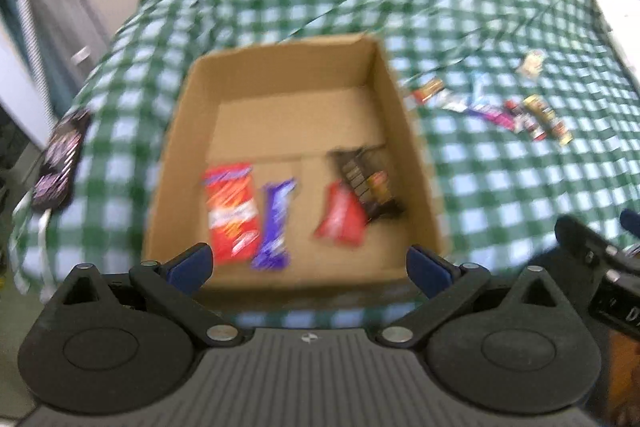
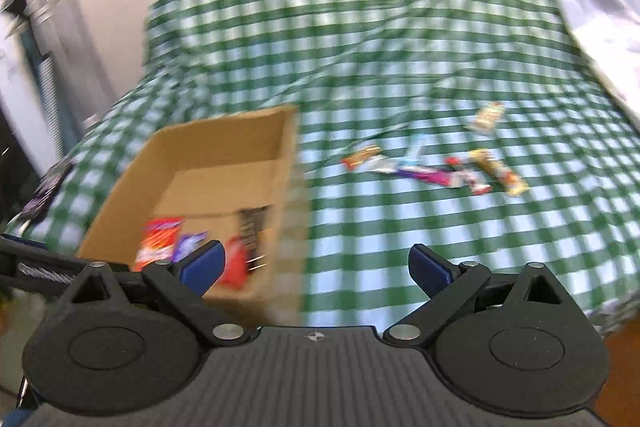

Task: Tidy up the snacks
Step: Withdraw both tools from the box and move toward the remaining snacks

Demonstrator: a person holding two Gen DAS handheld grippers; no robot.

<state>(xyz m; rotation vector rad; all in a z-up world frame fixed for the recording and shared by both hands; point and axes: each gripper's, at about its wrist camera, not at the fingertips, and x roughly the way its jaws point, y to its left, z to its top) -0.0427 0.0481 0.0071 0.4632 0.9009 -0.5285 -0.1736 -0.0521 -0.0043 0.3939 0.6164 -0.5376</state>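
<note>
While the left gripper (image 1: 308, 265) hangs spread and empty, an open brown cardboard box (image 1: 280, 67) on the green-checked cloth (image 1: 480, 207) holds four blurred snack packets (image 1: 230, 211). From the right wrist, the right gripper (image 2: 316, 265) is likewise released, with loose wrapped snacks (image 2: 432, 167) scattered on the cloth right of the box.

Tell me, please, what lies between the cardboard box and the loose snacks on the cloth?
Only bare checked cloth separates the cardboard box from the loose snacks; the right wrist view shows it best.

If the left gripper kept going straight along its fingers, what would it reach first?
Probably the cardboard box: the open left gripper points over its near rim toward the purple wrapper and red packet on the box floor. Blur leaves depth uncertain.
</note>
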